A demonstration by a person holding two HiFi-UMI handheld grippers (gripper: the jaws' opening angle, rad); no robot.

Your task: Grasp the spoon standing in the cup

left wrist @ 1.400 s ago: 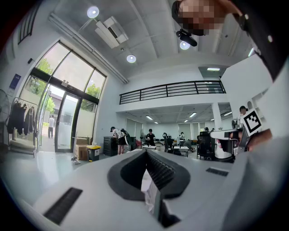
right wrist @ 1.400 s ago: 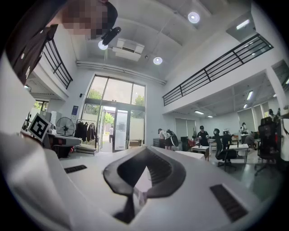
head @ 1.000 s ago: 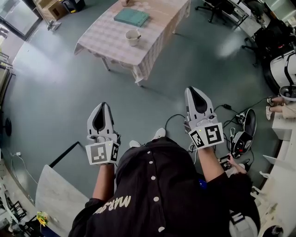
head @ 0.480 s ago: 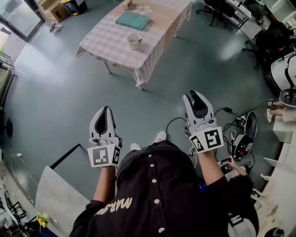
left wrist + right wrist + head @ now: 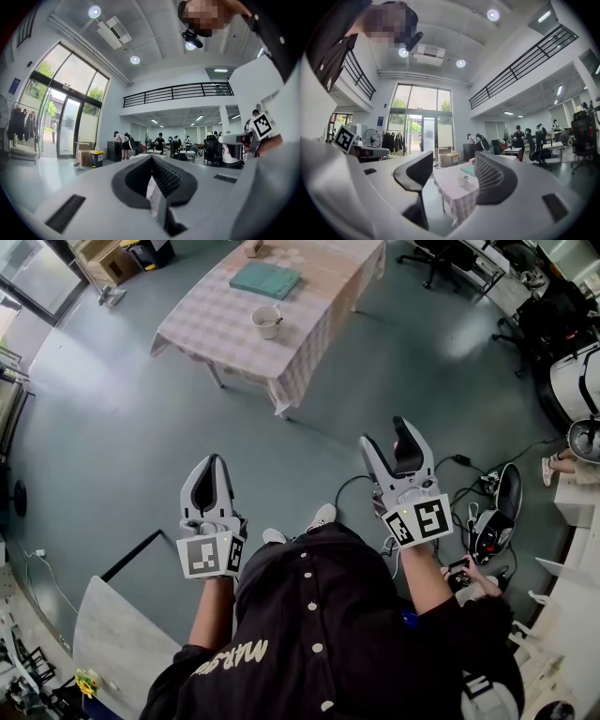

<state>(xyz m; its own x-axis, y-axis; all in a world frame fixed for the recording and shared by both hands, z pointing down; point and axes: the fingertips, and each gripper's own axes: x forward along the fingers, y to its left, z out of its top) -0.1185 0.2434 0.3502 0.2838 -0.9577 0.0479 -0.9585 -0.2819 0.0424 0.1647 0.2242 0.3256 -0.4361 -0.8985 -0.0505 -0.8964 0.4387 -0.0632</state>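
A white cup (image 5: pixel 266 321) stands on a table (image 5: pixel 216 324) with a checked cloth, far ahead of me across the grey floor. The spoon (image 5: pixel 277 316) shows only as a thin sliver at the cup's rim. My right gripper (image 5: pixel 386 435) is held level well short of the table, and its jaws have just been opening with nothing between them. Through that gap I see the cup (image 5: pixel 462 180) on the table (image 5: pixel 451 193) in the right gripper view, where my right gripper (image 5: pixel 453 161) stands wide. My left gripper (image 5: pixel 212 467) is shut and empty, also seen as the left gripper (image 5: pixel 153 161).
A teal book (image 5: pixel 266 279) lies on the table behind the cup. Cables and gear (image 5: pixel 487 521) litter the floor at right. Office chairs (image 5: pixel 441 254) stand at the back right, cardboard boxes (image 5: pixel 108 254) at the back left. A pale slab (image 5: pixel 117 643) sits beside my left leg.
The right gripper's jaws have spread from shut to wide open. Both hands stay about where they were, and the left gripper stays shut.
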